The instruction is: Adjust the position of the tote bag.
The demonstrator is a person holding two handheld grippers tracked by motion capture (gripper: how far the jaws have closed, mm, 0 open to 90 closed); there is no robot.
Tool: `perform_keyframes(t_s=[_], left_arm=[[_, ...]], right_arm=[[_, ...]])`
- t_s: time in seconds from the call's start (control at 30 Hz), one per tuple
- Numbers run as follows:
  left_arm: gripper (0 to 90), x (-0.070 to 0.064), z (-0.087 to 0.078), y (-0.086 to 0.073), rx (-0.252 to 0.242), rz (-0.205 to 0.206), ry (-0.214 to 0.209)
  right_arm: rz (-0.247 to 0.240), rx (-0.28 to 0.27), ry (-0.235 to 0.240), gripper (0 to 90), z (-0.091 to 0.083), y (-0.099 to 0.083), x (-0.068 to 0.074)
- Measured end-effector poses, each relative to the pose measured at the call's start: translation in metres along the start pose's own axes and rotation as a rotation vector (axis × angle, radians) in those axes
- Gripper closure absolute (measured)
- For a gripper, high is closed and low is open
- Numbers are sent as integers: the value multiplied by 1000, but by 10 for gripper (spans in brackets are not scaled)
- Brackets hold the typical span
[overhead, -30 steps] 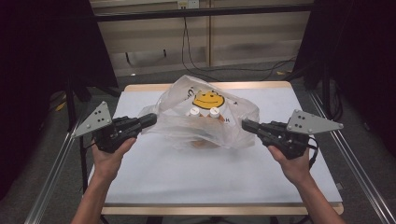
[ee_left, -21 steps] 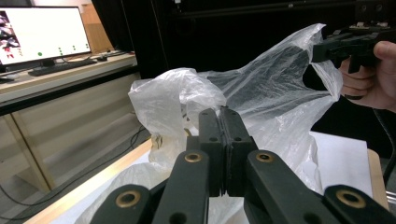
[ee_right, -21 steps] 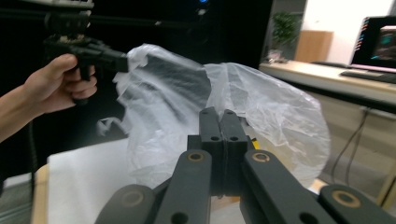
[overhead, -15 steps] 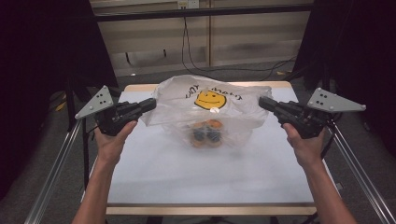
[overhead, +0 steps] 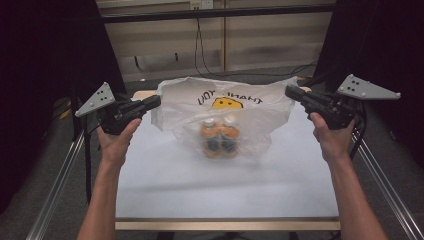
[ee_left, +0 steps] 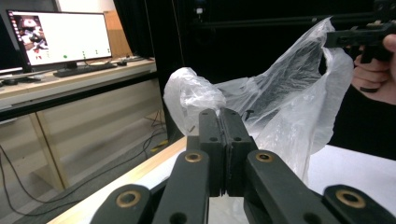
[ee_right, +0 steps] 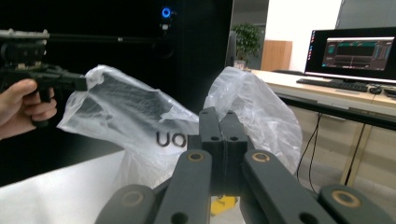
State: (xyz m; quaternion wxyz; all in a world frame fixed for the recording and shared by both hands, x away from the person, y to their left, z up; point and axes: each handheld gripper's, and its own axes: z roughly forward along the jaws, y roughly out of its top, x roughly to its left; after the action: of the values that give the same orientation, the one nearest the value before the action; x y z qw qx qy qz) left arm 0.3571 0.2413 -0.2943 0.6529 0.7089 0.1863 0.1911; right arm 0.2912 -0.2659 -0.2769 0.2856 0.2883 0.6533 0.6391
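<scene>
High view: your left gripper [overhead: 154, 102] and right gripper [overhead: 291, 92] hold the plastic bag [overhead: 225, 117] stretched above the desk [overhead: 165, 185], two bottles [overhead: 220, 135] hanging inside.
Left gripper view: fingers [ee_left: 225, 135] together, clamped on bag film.
Right gripper view: fingers [ee_right: 220, 135] likewise clamped.
Risk: thin film may slip or tear under the bottles' weight.

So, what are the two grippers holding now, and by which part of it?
Both hold the clear plastic bag with two bottles inside: the left gripper pinches its left top edge, the right gripper its right top edge.
</scene>
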Motion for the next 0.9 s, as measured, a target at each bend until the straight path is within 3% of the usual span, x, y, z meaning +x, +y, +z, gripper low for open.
perform_keyframes(t_s=[0.2,0.37,0.5,0.63,0.7,0.9], left_arm=[[893,8,-2,2,-6,5,4],[893,16,0,-2,13,7,20],[894,24,3,-6,10,-20,40],[894,29,3,-10,35,-15,64],[894,35,2,-16,39,-36,73],[895,42,1,-27,80,-45,73]], right_arm=[[27,-68,15,900,-5,-3,-11],[7,-25,-20,900,-3,-3,-19],[32,-22,-58,900,-2,-7,-32],[24,12,-96,900,0,-13,-36],[46,25,-103,900,2,-20,-43],[47,67,-107,900,5,-30,-46]])
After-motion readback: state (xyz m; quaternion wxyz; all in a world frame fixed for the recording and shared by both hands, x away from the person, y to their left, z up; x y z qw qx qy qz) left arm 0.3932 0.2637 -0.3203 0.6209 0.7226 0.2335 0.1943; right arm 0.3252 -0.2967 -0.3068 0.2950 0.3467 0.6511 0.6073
